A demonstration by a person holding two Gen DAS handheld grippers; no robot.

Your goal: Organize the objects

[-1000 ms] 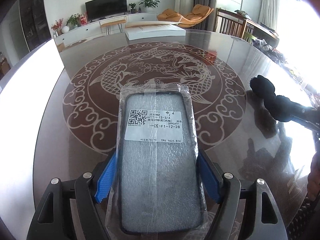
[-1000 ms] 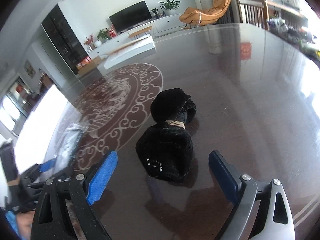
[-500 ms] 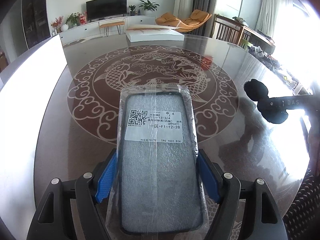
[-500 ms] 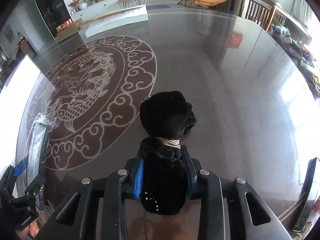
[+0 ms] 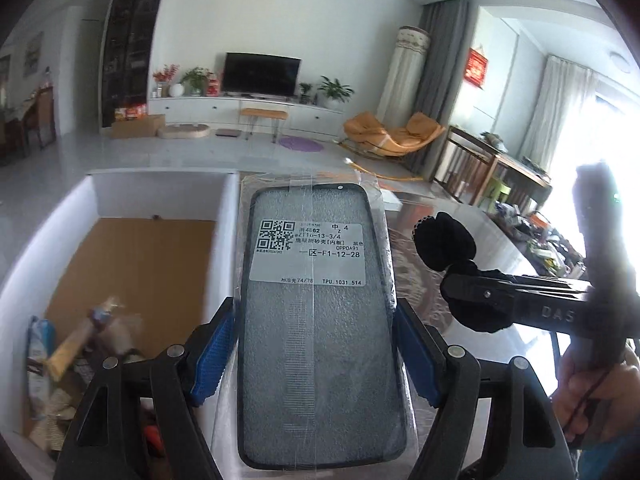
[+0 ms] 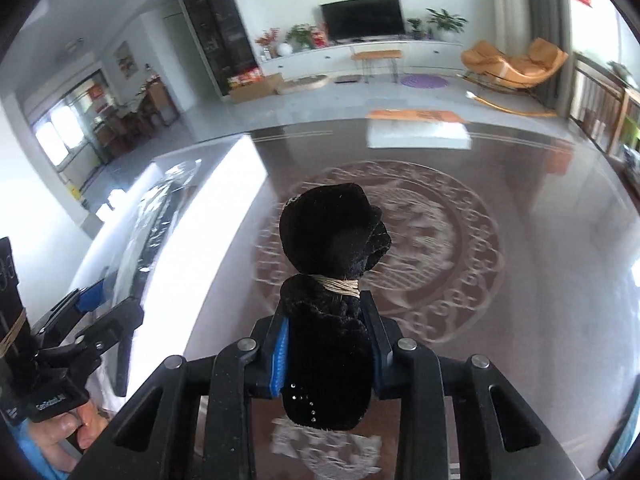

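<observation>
Phone case (image 5: 316,320) in its clear plastic sleeve, white label with a QR code up top, sits clamped between the blue pads (image 5: 212,354) of the left gripper (image 5: 316,354), jaws pressed on its two long edges. It's held in the air at the right wall of a white box (image 5: 230,216). The box has a brown cardboard floor, and a blurred heap of packets (image 5: 76,344) lies in its near left corner.

Over to the right gripper (image 6: 326,356): jaws closed tight on a black fuzzy bundle (image 6: 332,280), tied at the waist with pale string (image 6: 340,285). The bundle's rounded far end sticks out past the pads, clear of the bench (image 6: 540,280), a dark glossy top with a pale round scroll-and-fish pattern under it. In the left wrist view that same bundle (image 5: 446,242) hangs to the right of the phone case, a hand (image 5: 592,392) on the gripper's handle at the near right edge.

Far side of the bench, a flat white box (image 6: 418,134). Beyond it the living room: television (image 5: 262,74), potted plants, an orange lounge chair (image 5: 392,136), grey curtains.
</observation>
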